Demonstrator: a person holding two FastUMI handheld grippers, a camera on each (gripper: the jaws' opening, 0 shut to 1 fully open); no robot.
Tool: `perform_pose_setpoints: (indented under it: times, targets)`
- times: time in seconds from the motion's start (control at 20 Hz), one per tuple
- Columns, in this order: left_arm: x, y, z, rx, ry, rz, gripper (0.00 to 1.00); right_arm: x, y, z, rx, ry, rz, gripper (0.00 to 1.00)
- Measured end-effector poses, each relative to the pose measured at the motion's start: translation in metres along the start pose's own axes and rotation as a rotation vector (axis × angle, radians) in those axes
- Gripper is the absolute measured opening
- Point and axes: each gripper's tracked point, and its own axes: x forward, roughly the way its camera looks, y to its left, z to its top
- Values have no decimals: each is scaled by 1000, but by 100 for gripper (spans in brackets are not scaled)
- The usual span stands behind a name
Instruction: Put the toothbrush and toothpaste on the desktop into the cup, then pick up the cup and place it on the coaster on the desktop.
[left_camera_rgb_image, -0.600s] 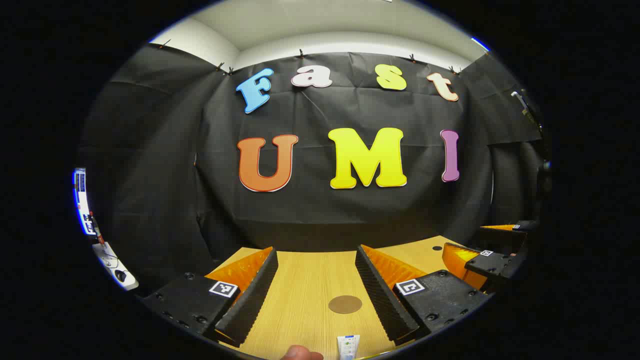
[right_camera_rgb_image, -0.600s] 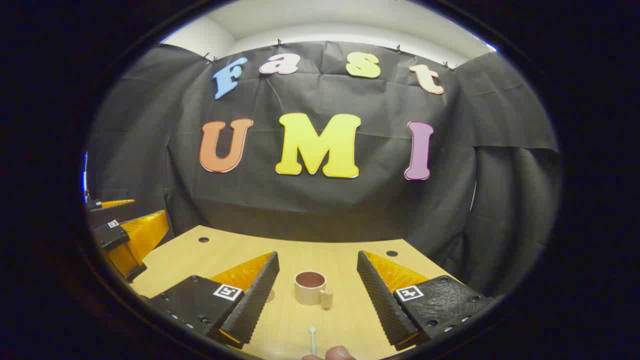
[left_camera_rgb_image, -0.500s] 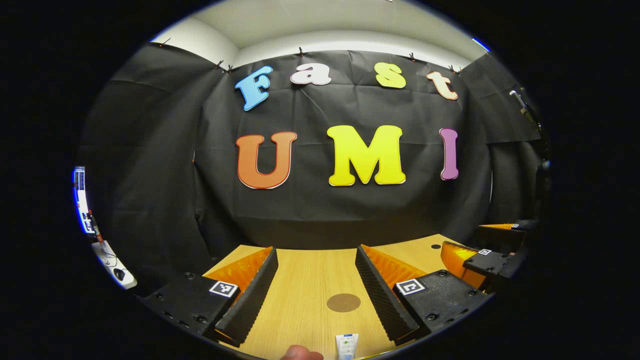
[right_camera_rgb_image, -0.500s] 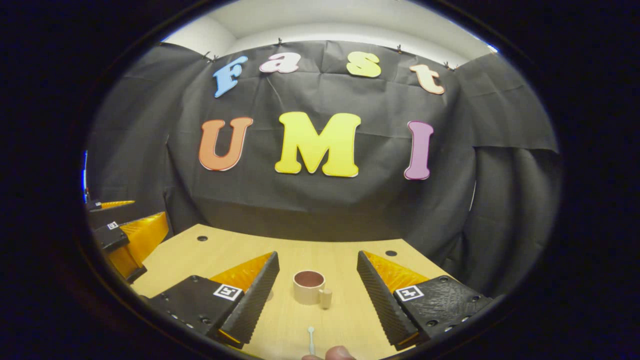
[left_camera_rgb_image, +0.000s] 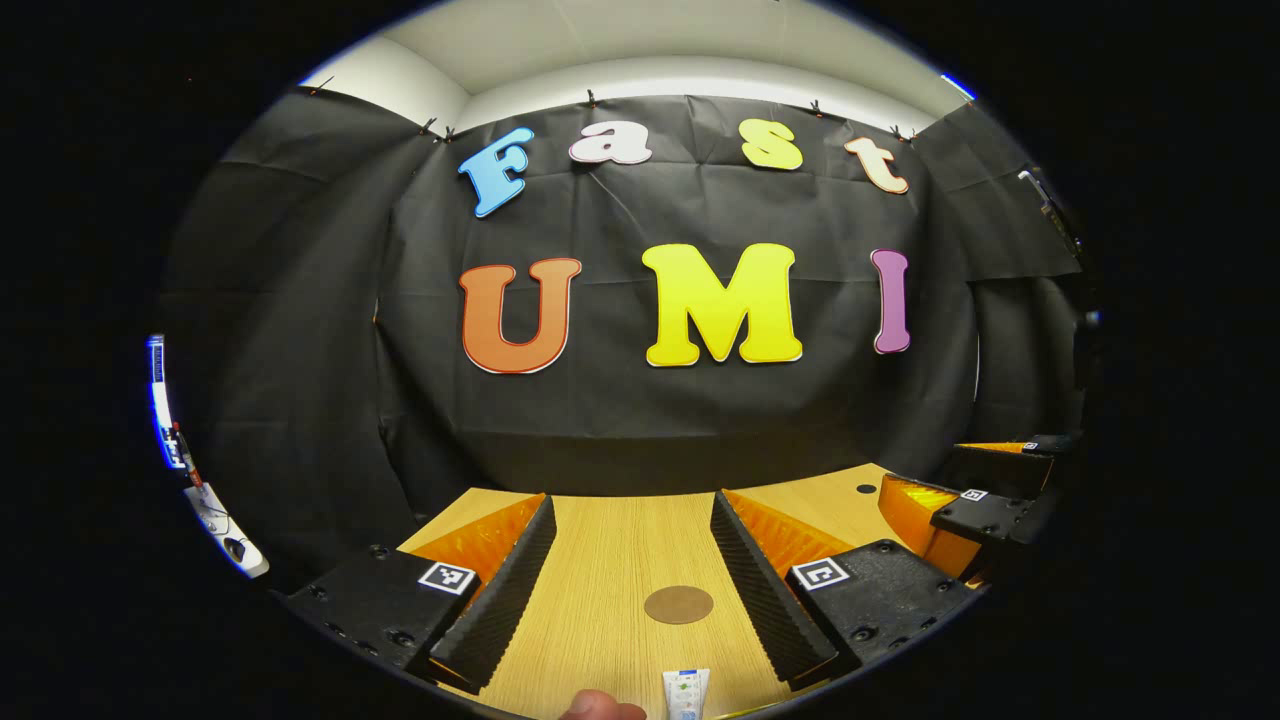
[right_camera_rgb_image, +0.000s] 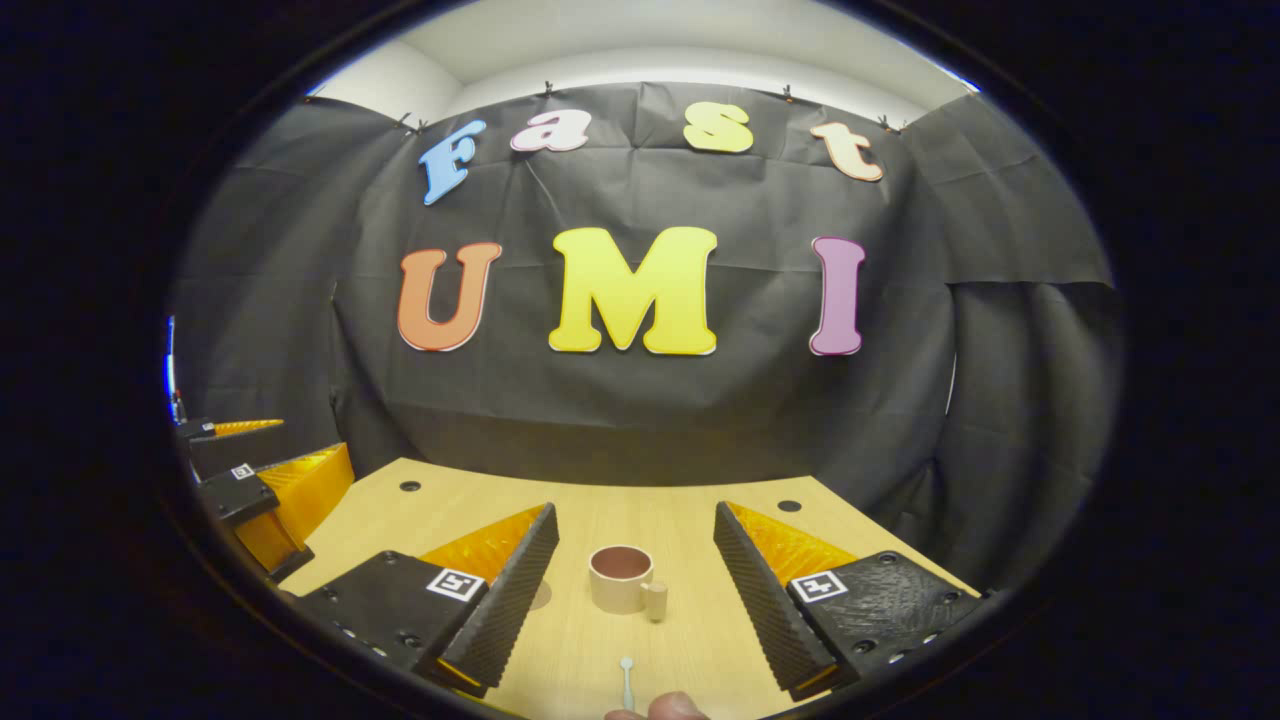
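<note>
A round brown coaster lies flat on the wooden desktop, between the fingers of my open left gripper. The end of a white toothpaste tube pokes in at the bottom edge of the left gripper view. In the right gripper view a beige cup with a dark inside and a small handle stands upright ahead of my open right gripper. The white tip of the toothbrush lies on the desktop nearer to me than the cup. Both grippers hold nothing.
The other gripper shows at the right edge of the left gripper view and at the left edge of the right gripper view. A fingertip sits at the bottom of each view. Small cable holes mark the desk's far corners.
Both views have shifted slightly: the coaster and the toothpaste drifted a little left in the left gripper view, and the other gripper sits lower in the right gripper view. Both grippers stay open.
</note>
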Motion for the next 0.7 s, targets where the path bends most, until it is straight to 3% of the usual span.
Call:
perform_pose_setpoints:
  times: [0.55,0.7]
  targets:
    - [0,-9,-12,-7,36,12,99,4,-8,-3,-10,16,8,98]
    - [-1,-11,-18,-12,53,13,99,6,-8,-8,-23,35,12,95]
